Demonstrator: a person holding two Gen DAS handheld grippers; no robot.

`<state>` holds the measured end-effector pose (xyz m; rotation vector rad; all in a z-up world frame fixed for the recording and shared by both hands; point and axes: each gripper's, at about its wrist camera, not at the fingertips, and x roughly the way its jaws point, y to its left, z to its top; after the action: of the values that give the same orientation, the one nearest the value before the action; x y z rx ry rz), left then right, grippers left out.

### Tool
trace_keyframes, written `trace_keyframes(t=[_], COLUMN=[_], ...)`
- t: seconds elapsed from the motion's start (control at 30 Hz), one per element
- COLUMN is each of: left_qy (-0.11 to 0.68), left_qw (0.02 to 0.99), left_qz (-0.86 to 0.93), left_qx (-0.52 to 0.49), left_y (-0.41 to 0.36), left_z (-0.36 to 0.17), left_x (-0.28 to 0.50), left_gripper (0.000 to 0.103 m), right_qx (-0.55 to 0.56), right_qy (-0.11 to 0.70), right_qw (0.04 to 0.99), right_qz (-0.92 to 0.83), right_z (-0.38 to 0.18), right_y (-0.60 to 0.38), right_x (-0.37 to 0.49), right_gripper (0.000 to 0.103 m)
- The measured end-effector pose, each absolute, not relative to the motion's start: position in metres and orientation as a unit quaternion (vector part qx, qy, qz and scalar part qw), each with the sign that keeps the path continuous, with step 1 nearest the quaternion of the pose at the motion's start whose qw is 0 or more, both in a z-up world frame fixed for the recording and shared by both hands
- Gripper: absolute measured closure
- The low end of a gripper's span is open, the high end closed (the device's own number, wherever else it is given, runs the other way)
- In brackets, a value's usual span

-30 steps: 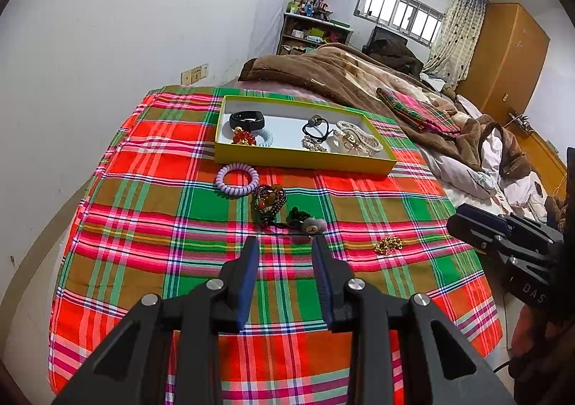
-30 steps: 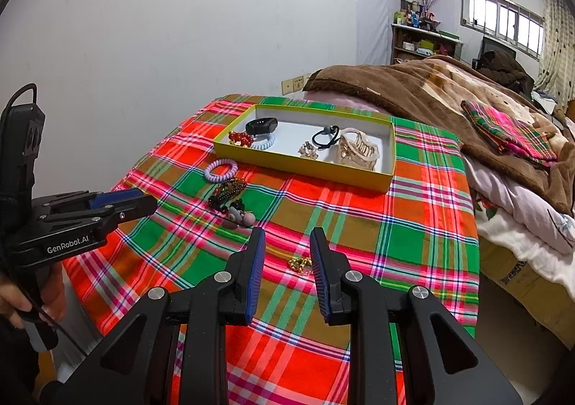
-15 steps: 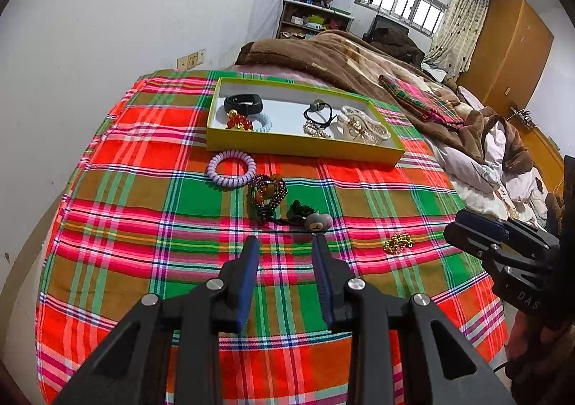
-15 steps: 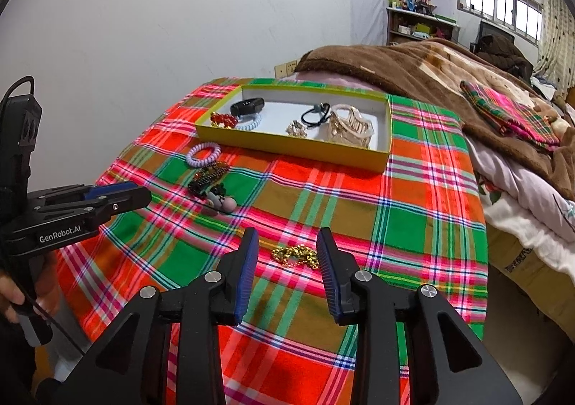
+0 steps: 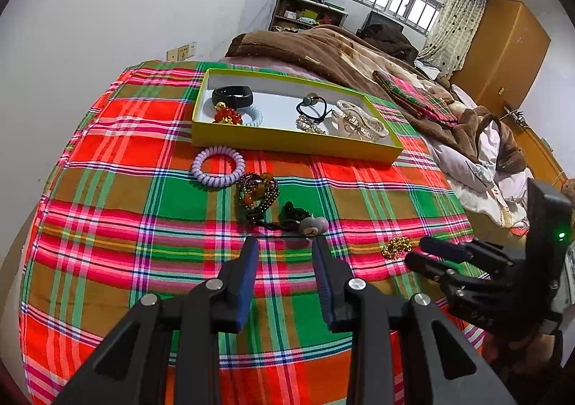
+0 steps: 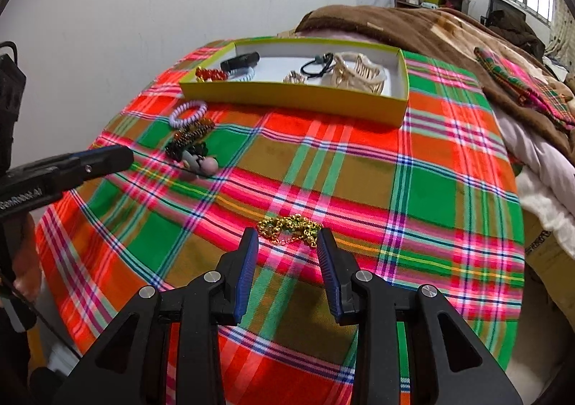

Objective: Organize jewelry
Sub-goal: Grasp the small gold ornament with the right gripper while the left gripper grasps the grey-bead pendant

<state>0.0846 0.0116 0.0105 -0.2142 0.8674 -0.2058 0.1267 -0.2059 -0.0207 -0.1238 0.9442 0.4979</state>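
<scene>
Since a second earlier the right tool [image 6: 287, 243] had advanced, fingers apart, to the gold chain [image 6: 289, 227] at twelve o'clock; left tool [image 5: 284, 252] gaped empty; several pieces filled the box [image 5: 287, 146]; four remained on the bed.

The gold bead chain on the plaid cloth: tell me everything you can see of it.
The gold bead chain is a small heap of shiny, metallic-looking round beads with a fine link chain trailing at its near edge. It lies loose and bunched on the plaid cloth, outside the yellow tray and apart from the other pieces. The right gripper is open, its fingertips to either side just short of it, not touching. In the left wrist view it shows as a small gold cluster.
</scene>
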Motion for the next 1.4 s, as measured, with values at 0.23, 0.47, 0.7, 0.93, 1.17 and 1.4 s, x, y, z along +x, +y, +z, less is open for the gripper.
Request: trace_keyframes(t=[0.23,0.47,0.7,0.93,1.17,1.4], left_qy=[0.42,0.424,0.431,0.448,0.46,0.461], left_qw=[0.895,0.893,0.889,0.879,0.872,0.873], left_qz=[-0.105,-0.11,-0.119,-0.132,-0.126,-0.117], left_qx=[-0.107,-0.106,-0.097,-0.094,-0.105,-0.108], left_y=[0.01,0.006,-0.003,-0.016,-0.023,-0.027], left_z=[0.009,0.006,0.001,-0.01,-0.02,-0.024], left_x=[0.091,0.096,0.104,0.115,0.128,0.141], left_gripper=[0.07,0.07,0.07,0.068,0.068,0.068], right_qx=[-0.079,-0.1,-0.1,-0.077,-0.062,-0.054], right_qy=[0.451,0.443,0.435,0.436,0.439,0.439], right_qw=[0.854,0.857,0.866,0.869,0.868,0.869], right_qz=[0.247,0.242,0.224,0.221,0.223,0.222], right_z=[-0.031,-0.032,-0.032,-0.031,-0.031,-0.031], right_y=[-0.198,-0.193,-0.2,-0.215,-0.224,-0.228], right_x=[0.135,0.138,0.141,0.142,0.142,0.144], right_gripper=[0.058,0.059,0.088,0.089,0.089,0.089])
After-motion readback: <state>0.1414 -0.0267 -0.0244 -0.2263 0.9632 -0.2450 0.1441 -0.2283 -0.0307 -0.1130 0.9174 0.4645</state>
